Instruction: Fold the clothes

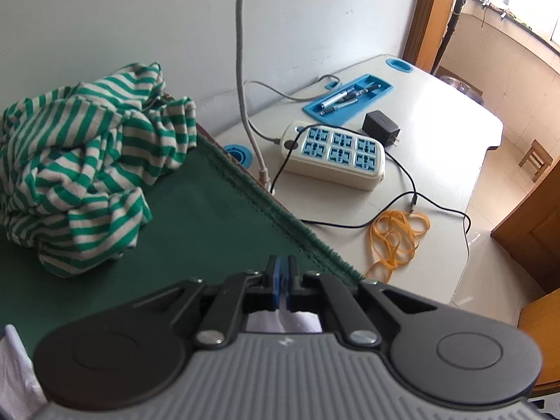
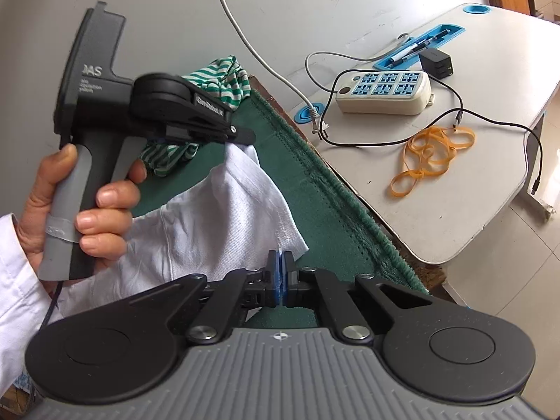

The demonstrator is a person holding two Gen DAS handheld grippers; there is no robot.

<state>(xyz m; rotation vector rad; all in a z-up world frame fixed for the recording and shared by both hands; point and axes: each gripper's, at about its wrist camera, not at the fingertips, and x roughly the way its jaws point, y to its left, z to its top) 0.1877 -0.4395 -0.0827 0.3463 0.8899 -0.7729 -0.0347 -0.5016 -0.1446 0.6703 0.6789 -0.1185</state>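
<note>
While both grippers are pinching the white garment (image 2: 224,217), the opening lift of the fold is getting under way. Left gripper (image 2: 241,137): jaws together, clamping 1 upper corner. Right gripper (image 2: 281,273): jaws together, apparently biting the cloth's lower edge. The garment is hanging over the green mat (image 2: 315,189); the striped garment (image 1: 87,161) is waiting behind, crumpled. Next move, likely: spreading it flat, staying inside the mat's fringed edge (image 1: 280,210), clear of the cables (image 2: 437,112) on the white desk (image 2: 472,192).

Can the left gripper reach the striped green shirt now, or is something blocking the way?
Probably not right away. The left gripper is shut on the white cloth, so it is busy. The way itself looks free: only bare green mat lies between it and the striped shirt.
</note>
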